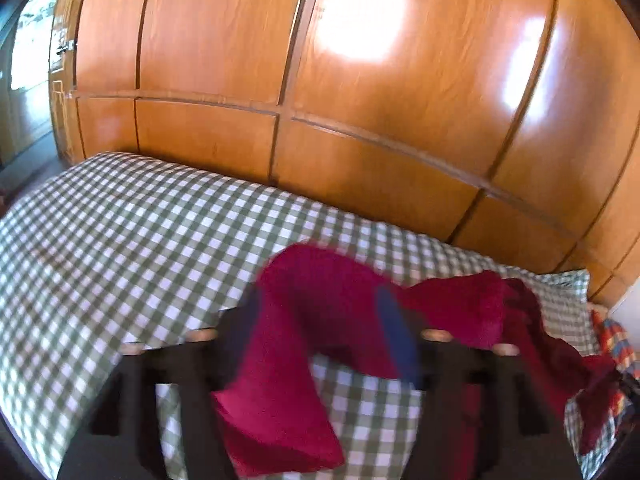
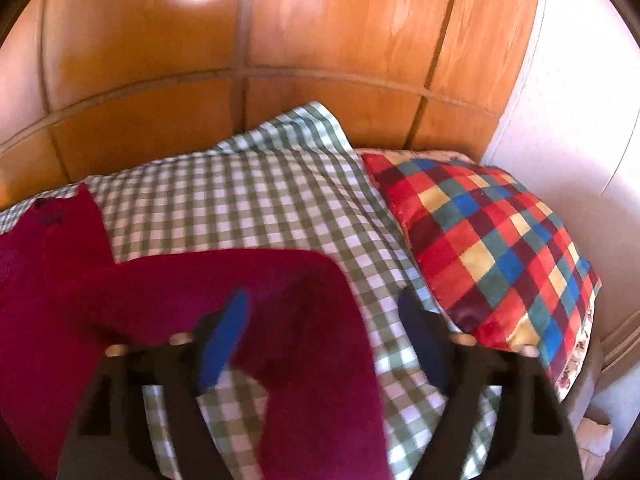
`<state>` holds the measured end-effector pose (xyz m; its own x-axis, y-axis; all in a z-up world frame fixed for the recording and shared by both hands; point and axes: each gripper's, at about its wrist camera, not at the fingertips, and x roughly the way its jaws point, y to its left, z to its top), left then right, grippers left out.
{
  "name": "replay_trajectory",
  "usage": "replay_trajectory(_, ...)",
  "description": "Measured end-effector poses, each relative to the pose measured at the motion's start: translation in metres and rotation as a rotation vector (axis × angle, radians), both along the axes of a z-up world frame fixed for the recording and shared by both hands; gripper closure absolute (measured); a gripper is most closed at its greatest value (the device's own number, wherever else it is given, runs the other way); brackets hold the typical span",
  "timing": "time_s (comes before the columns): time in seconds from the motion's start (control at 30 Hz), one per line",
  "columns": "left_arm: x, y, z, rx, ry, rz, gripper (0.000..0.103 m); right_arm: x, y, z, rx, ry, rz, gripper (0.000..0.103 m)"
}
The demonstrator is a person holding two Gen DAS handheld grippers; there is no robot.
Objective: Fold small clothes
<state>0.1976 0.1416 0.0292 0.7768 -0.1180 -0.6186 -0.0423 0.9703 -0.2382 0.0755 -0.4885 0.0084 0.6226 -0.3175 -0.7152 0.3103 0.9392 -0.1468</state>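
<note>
With the left gripper (image 1: pixel 320 332) and right gripper (image 2: pixel 324 336) both spread apart and clamping nothing, the red garment (image 1: pixel 304 320) drapes loose over the checked bedspread (image 1: pixel 120 240), seemingly between folds, so next comes regripping an edge.

No readable text, label, brand or number anywhere in either view

A bed covered with a green-and-white checked sheet (image 1: pixel 120 240) fills the lower part of both views, its far edge against a wall of wooden panels. A crimson garment (image 2: pixel 52 264) lies spread and rumpled on the sheet. At the right end of the bed rests a cushion (image 2: pixel 496 252) checked in red, blue, yellow and green.
</note>
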Motion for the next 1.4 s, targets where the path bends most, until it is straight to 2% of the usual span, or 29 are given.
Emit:
replay_trajectory(0.07,-0.014,-0.006,-0.007,-0.041,0.002,-0.086,0.036,-0.017,0.018,-0.007,0.036,0.025,0.065,0.024)
replay_trajectory(0.2,-0.055,-0.02,-0.047,-0.192,0.083,-0.341,0.036,-0.073,0.059,-0.036,0.316,0.142,0.261,0.025)
replay_trajectory(0.3,-0.078,-0.042,-0.085,-0.235,0.167,-0.455,0.036,-0.117,0.095,-0.064,0.531,0.256,0.382,0.031)
replay_trajectory(0.37,-0.088,-0.055,-0.106,-0.291,0.22,-0.501,0.036,-0.14,0.116,-0.079,0.611,0.319,0.429,0.041)
replay_trajectory(0.4,-0.091,-0.063,-0.118,-0.339,0.248,-0.522,0.036,-0.151,0.129,-0.085,0.63,0.334,0.445,0.041)
replay_trajectory(0.5,-0.09,-0.081,-0.133,-0.404,0.267,-0.537,0.036,-0.161,0.147,-0.088,0.684,0.314,0.456,0.046)
replay_trajectory(0.53,-0.088,-0.086,-0.136,-0.421,0.271,-0.539,0.036,-0.16,0.152,-0.088,0.666,0.309,0.454,0.05)
replay_trajectory(0.57,-0.085,-0.091,-0.139,-0.434,0.279,-0.55,0.046,-0.159,0.158,-0.087,0.631,0.304,0.452,0.056)
replay_trajectory(0.6,-0.082,-0.1,-0.142,-0.423,0.294,-0.573,0.074,-0.157,0.16,-0.085,0.596,0.296,0.447,0.062)
replay_trajectory(0.67,-0.084,-0.112,-0.14,-0.362,0.3,-0.579,0.087,-0.152,0.157,-0.079,0.588,0.284,0.462,0.094)
replay_trajectory(0.73,-0.086,-0.106,-0.127,-0.361,0.279,-0.582,0.089,-0.153,0.152,-0.06,0.518,0.236,0.472,0.095)
replay_trajectory(0.8,-0.095,-0.091,-0.103,-0.387,0.249,-0.585,0.093,-0.155,0.137,-0.035,0.497,0.167,0.482,0.095)
replay_trajectory(0.93,-0.117,-0.054,-0.048,-0.426,0.2,-0.595,0.094,-0.164,0.107,0.009,0.46,0.053,0.471,0.095)
replay_trajectory(1.0,-0.131,-0.032,-0.021,-0.446,0.195,-0.593,0.094,-0.17,0.096,0.017,0.422,0.042,0.47,0.095)
replay_trajectory(1.07,-0.146,-0.02,-0.009,-0.443,0.209,-0.597,0.094,-0.17,0.088,0.012,0.386,0.066,0.442,0.095)
replay_trajectory(1.17,-0.156,-0.018,-0.02,-0.346,0.253,-0.562,0.092,-0.168,0.081,-0.017,0.391,0.186,0.454,0.092)
replay_trajectory(1.23,-0.156,-0.012,-0.05,-0.321,0.339,-0.51,0.079,-0.166,0.087,-0.037,0.331,0.279,0.456,0.082)
replay_trajectory(1.27,-0.155,-0.009,-0.06,-0.312,0.372,-0.466,0.064,-0.168,0.086,-0.042,0.318,0.293,0.453,0.079)
replay_trajectory(1.3,-0.155,-0.005,-0.07,-0.31,0.388,-0.421,0.058,-0.169,0.085,-0.045,0.307,0.301,0.447,0.076)
replay_trajectory(1.37,-0.158,0.002,-0.079,-0.316,0.374,-0.375,0.058,-0.172,0.082,-0.043,0.3,0.28,0.43,0.057)
replay_trajectory(1.4,-0.158,0.004,-0.081,-0.318,0.366,-0.361,0.058,-0.168,0.08,-0.039,0.302,0.249,0.414,0.053)
